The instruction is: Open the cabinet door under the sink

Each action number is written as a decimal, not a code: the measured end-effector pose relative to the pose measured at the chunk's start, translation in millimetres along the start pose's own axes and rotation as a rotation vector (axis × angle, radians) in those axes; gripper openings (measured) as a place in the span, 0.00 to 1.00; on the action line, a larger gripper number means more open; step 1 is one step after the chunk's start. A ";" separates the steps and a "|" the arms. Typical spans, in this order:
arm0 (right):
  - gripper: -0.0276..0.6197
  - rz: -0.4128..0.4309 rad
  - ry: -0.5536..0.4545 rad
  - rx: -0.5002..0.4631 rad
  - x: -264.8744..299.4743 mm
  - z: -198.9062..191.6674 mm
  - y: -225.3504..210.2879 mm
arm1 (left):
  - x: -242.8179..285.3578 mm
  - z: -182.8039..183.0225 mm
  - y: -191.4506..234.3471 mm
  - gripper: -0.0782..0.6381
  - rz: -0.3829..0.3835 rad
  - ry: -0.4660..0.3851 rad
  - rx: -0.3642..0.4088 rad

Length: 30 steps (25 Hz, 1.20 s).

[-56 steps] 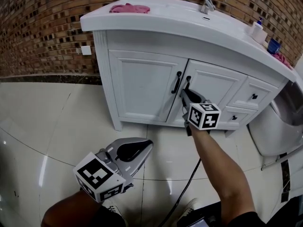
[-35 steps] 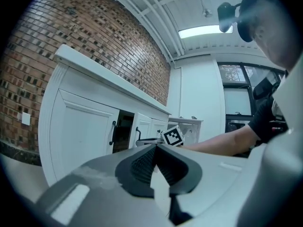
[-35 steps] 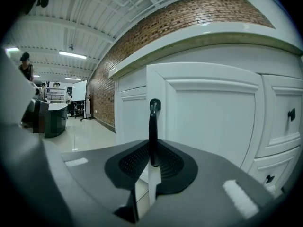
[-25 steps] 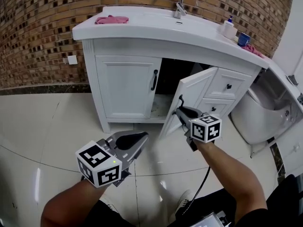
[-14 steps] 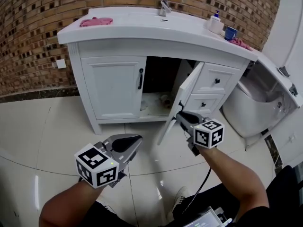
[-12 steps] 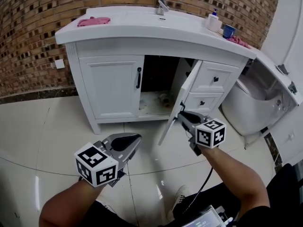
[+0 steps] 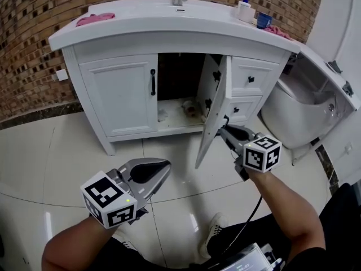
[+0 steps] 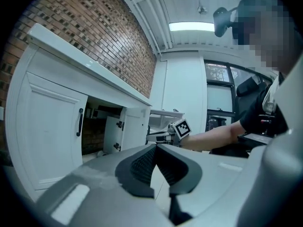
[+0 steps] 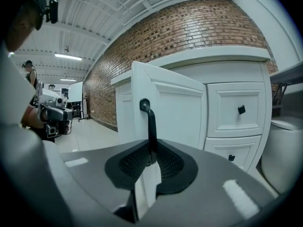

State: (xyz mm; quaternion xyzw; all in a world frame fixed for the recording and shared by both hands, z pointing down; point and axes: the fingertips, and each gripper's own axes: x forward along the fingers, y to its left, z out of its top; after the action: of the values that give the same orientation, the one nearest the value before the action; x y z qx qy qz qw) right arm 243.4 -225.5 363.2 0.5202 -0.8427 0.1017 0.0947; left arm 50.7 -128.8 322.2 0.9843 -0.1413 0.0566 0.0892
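**Door swung out, task nearly done**

The right door [image 7: 213,109] of the cabinet under the sink [image 7: 169,17] was shut approx. two sec. ago. Now it stands out from the front, almost edge-on in the head view, and the dark inside shows. The right gripper [image 9: 150,157] has its fingers clamped on the black handle [image 9: 151,122]. I judge the task almost complete, w/ only a little more swing left.

Room: the door turns toward the drawers [image 7: 248,78] beside its hinges, so their knobs probably limit the swing. The floor [image 7: 62,151] in front gives free space. The left gripper [image 7: 159,166], fingers together & holding nothing, hangs low, well apart from the door's free edge. The left door [image 7: 121,95] is shut.
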 end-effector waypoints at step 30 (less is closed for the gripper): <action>0.09 -0.200 -0.096 0.127 -80.8 -17.2 -107.3 | 41.9 -3.2 -11.8 0.12 -0.039 0.021 -0.002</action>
State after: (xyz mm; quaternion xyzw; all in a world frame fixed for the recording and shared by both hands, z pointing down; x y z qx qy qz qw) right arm 376.1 -198.6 366.1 0.6107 -0.7821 0.1198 0.0310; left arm 93.8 -128.3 329.1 0.9861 -0.1211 0.0652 0.0928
